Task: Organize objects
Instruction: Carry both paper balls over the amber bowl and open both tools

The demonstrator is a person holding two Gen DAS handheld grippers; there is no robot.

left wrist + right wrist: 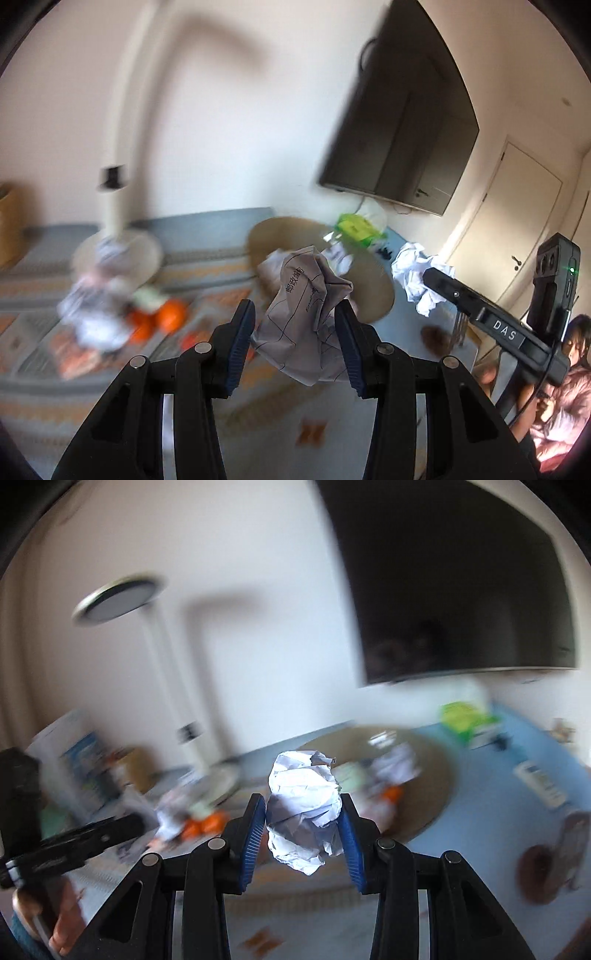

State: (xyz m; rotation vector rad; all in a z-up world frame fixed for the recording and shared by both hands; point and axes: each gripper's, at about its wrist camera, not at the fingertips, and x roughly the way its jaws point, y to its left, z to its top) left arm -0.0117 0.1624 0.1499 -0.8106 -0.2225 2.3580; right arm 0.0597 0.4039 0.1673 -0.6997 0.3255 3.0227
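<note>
The left gripper holds a printed crumpled paper between its blue pads, jaws partly closed on it, raised above the patterned rug. The right gripper likewise clamps a white paper ball in the air. A round woven tray behind carries blurred paper and something orange; more crumpled paper lies nearby

Two grippers, left and right, each pinching one paper ball: printed and white; a third ball beside the right gripper; one TV; one lamp; one round mat; oranges too blurred to count.
</note>
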